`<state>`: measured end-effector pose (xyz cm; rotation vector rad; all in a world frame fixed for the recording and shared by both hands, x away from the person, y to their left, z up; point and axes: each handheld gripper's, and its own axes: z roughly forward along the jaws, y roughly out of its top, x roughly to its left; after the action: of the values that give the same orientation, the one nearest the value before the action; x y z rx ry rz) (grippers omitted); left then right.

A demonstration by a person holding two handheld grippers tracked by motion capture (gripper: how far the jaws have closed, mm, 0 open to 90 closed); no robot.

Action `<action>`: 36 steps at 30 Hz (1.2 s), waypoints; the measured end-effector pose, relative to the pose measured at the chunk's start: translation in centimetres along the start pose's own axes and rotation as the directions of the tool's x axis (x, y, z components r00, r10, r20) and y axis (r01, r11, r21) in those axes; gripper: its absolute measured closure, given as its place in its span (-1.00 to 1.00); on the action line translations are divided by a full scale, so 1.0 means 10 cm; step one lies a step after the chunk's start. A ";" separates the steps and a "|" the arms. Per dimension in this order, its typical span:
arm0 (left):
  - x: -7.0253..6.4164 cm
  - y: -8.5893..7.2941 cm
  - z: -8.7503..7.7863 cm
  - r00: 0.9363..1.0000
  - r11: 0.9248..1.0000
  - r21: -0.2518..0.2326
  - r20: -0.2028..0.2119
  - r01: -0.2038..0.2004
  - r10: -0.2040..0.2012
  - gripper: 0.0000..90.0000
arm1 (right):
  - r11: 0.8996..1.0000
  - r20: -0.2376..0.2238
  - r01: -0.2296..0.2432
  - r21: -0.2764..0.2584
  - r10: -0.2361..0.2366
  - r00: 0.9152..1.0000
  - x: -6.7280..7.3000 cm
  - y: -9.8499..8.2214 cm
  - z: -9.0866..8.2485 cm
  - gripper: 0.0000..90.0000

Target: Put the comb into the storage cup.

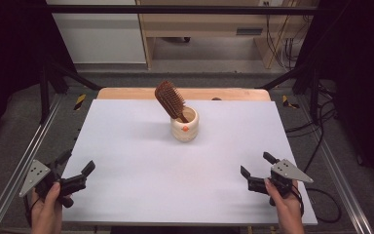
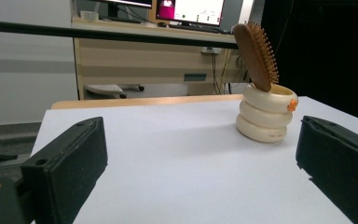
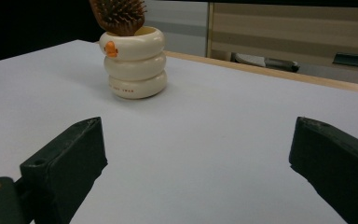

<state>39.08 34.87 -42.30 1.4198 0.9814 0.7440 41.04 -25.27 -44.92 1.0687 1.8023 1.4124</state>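
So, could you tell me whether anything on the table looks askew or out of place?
Only mildly: the brown hairbrush stands handle-down in the cream ringed cup and leans over its rim, bristle head up. The cup itself sits upright. Nothing looks spilled or damaged, and both grippers rest open, apart from it.

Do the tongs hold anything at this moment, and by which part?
Nothing is held. Left tongs and right tongs are open, apart from the hairbrush standing in the cup.

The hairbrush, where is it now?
In the high view, the hairbrush stands tilted, handle down, in the cream ringed cup at the table's far middle.
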 end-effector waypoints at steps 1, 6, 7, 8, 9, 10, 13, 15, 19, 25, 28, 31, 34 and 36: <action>-0.01 -0.01 0.00 1.000 1.000 0.001 0.001 0.005 -0.005 -0.95 | 1.000 -0.001 0.001 0.001 -0.001 1.000 0.00 0.00 0.00 -0.91; -0.06 -0.07 0.01 1.000 1.000 0.025 0.012 0.013 -0.014 -0.95 | 1.000 -0.019 0.011 0.011 -0.011 1.000 0.01 -0.03 0.03 -0.91; -0.07 -0.08 0.01 1.000 0.999 0.029 0.017 0.014 -0.014 -0.95 | 1.000 -0.021 0.013 0.013 -0.013 1.000 0.01 -0.03 0.03 -0.91; -0.08 -0.09 0.02 1.000 0.999 0.032 0.023 0.011 -0.012 -0.95 | 1.000 -0.024 0.019 0.011 -0.019 1.000 0.01 -0.03 0.03 -0.91; -0.10 -0.09 0.02 1.000 0.999 0.034 0.026 0.007 -0.008 -0.95 | 1.000 -0.027 0.022 0.013 -0.022 0.999 0.01 -0.03 0.03 -0.91; -0.11 -0.10 0.03 1.000 0.999 0.036 0.028 -0.001 0.000 -0.95 | 0.999 -0.028 0.028 0.016 -0.028 0.999 0.01 -0.03 0.04 -0.91; -0.13 -0.11 0.04 0.999 0.999 0.037 0.037 0.005 -0.006 -0.95 | 0.999 -0.033 0.032 0.020 -0.032 0.999 0.01 -0.05 0.05 -0.91; -0.15 -0.12 0.05 0.999 0.999 0.040 0.044 0.004 -0.006 -0.95 | 0.999 -0.036 0.033 0.024 -0.032 0.999 0.00 -0.05 0.05 -0.91; -0.18 -0.14 0.07 0.998 0.999 0.048 0.058 -0.008 0.005 -0.95 | 0.999 -0.036 0.034 0.017 -0.034 0.999 -0.02 -0.05 0.05 -0.91; -0.25 -0.19 0.11 0.997 0.998 0.063 0.076 -0.014 0.009 -0.95 | 0.999 -0.037 0.038 0.014 -0.038 0.999 -0.04 -0.06 0.09 -0.91; -0.27 -0.20 0.12 0.997 0.998 0.066 0.080 -0.021 0.016 -0.95 | 0.999 -0.045 0.047 0.015 -0.046 0.998 -0.03 -0.06 0.11 -0.91; -0.29 -0.22 0.15 0.996 0.997 0.079 0.092 -0.022 0.015 -0.95 | 0.998 -0.048 0.055 0.005 -0.055 0.997 -0.04 -0.06 0.11 -0.91; -0.32 -0.24 0.17 0.995 0.996 0.088 0.093 -0.030 0.021 -0.95 | 0.998 -0.051 0.058 -0.008 -0.058 0.997 -0.04 -0.06 0.13 -0.91; -0.35 -0.26 0.17 0.995 0.996 0.090 0.102 -0.025 0.016 -0.95 | 0.998 -0.049 0.066 -0.016 -0.067 0.997 -0.04 -0.05 0.14 -0.92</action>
<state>38.74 30.86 -44.63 1.5340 0.9329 0.6428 42.33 -24.97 -45.76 0.9652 1.8430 1.4210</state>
